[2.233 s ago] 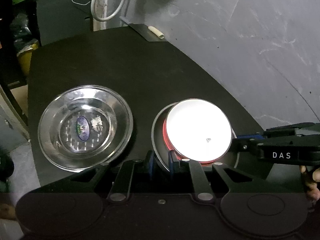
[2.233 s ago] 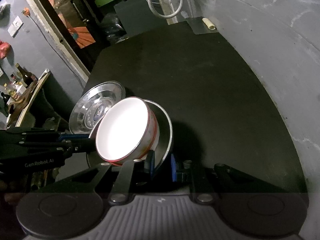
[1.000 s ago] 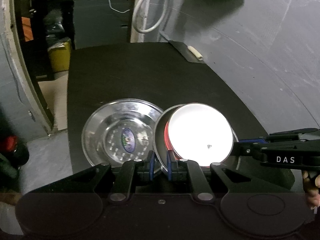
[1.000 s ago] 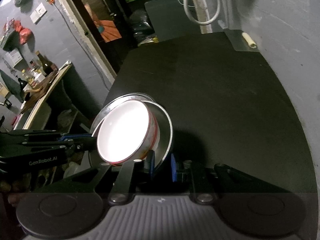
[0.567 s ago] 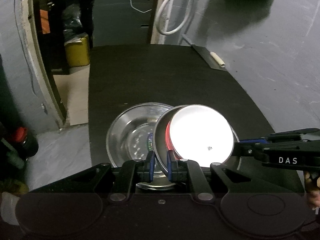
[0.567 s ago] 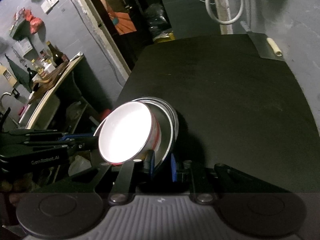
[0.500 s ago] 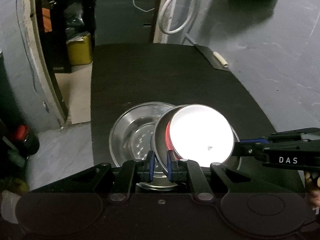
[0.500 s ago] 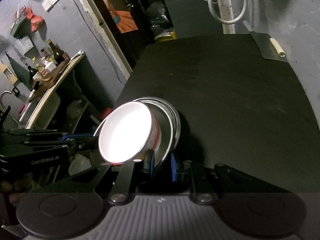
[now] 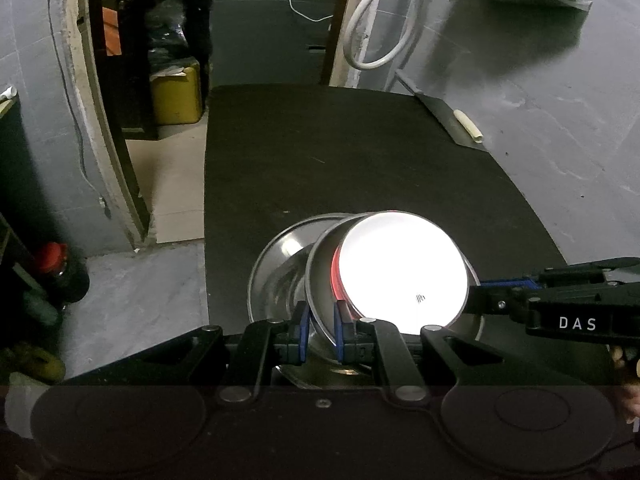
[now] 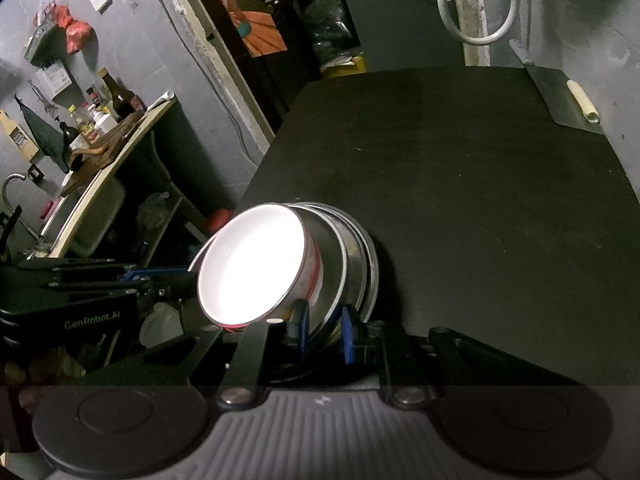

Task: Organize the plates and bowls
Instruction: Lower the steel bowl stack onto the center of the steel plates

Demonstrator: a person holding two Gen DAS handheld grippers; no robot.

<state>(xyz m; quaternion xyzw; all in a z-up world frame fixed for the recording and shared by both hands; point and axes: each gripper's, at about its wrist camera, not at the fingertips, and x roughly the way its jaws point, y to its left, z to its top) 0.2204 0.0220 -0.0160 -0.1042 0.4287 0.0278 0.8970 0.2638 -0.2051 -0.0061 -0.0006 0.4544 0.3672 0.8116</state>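
Since the earlier frame, the steel plate (image 9: 320, 276) with the white bowl (image 9: 400, 272) riding in it had travelled left until it overlapped the second steel plate (image 9: 276, 264), which lay on the black counter (image 9: 340, 160) near its near-left corner. Only a crescent of that lower plate showed past the carried one's left rim.

Both grippers gripped the carried plate by its rim. The left gripper (image 9: 320, 330) had its blue pads clamped on the near-left edge; the right gripper (image 10: 323, 328) had its jaws closed on the opposite edge, beside the bowl's red wall. The bowl (image 10: 252, 264) sat inside, tilted with the plate.

By my reading, the coming move turned on centring: the lower plate's middle lay slightly left of and below the carried stack, so a small leftward shift and a level descent seemed needed to nest them. Neither hand was nearer; they shared the load. Whether the two plates touched could not be told.
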